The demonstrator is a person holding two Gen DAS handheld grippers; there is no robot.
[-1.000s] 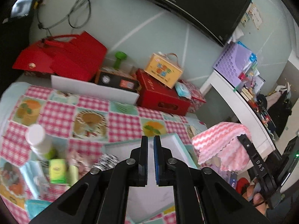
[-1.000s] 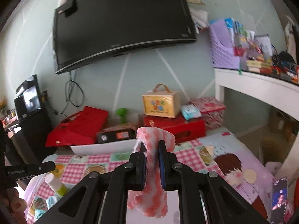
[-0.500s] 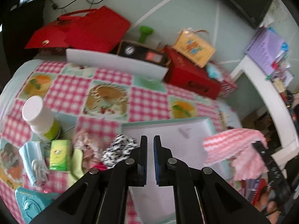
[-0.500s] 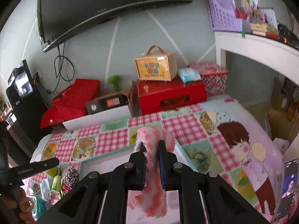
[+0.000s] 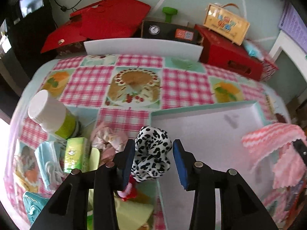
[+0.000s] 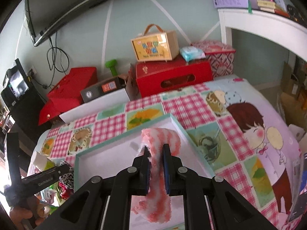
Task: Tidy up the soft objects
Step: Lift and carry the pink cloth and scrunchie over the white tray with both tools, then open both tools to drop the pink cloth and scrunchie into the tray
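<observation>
left hand-held gripper (image 5: 153, 158): jaws opening, pads standing off either side of the leopard-print scrunchie (image 5: 152, 153), which sits between them but is not yet pinched.
right hand-held gripper (image 6: 155, 165): clenched on the pink-and-white striped cloth (image 6: 159, 174), held above the white tray (image 6: 107, 159).
scrunchie, place: directly ahead of the left fingertips, just left of the tray's near-left corner, on top of a heap of small items.
cloth, place: draped over the right jaws, one fold rising ahead of the fingertips, the rest hanging below and behind them.
risk, left side: likely to snag the pale pink fabric (image 5: 107, 141) just left of the left finger (image 5: 127, 159), or the red scrap (image 5: 129, 188) underneath, because the heap is tightly packed.
risk, grip: likely to squash out sideways or be caught by one edge only, since the scrunchie is soft and bunched.
risk, right side: hanging tail may land on the tray's rim or outside it if let go too near the edge.
scrunchie, axis: crumpled, roughly running away from the left hand-held gripper along its pointing line; no clear front.
cloth, axis: long axis looped over the right jaws, running forward-and-down on both sides.
</observation>
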